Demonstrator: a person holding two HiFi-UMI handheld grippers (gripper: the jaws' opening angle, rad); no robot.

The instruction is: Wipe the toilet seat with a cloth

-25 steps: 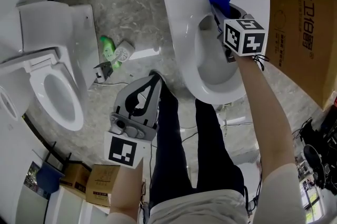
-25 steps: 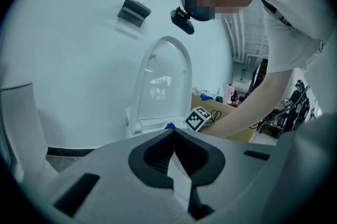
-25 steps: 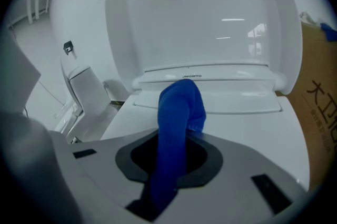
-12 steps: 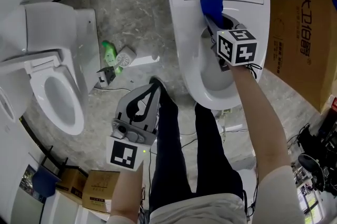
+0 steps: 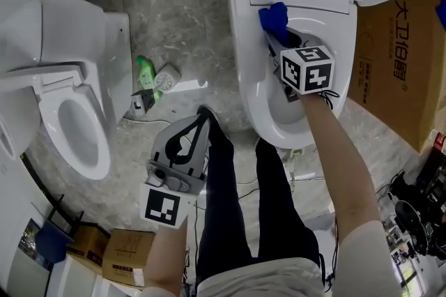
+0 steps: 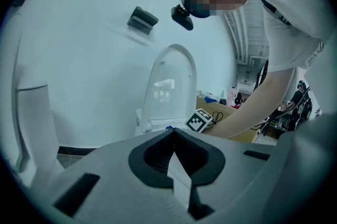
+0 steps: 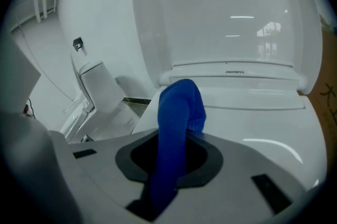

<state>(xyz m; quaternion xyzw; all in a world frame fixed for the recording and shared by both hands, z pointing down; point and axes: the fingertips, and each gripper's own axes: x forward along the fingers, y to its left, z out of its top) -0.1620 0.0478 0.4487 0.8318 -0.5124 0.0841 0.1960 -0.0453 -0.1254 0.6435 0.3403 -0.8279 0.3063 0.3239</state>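
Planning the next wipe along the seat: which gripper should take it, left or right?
Right, probably. The right gripper is shut on the blue cloth at the rear of the toilet seat. The left gripper is shut, empty, and away from it.

Even, cool overhead light, bluish cast throughout. Gripper views: heavy fisheye bending, dark vignetted corners. Streaks of ceiling-lamp glare on raised toilet lid (image 7: pixel 237 23). Near lens, cloth (image 7: pixel 176 112) slightly soft. Head view sharp; soft, faint shadows on floor (image 5: pixel 181 17).
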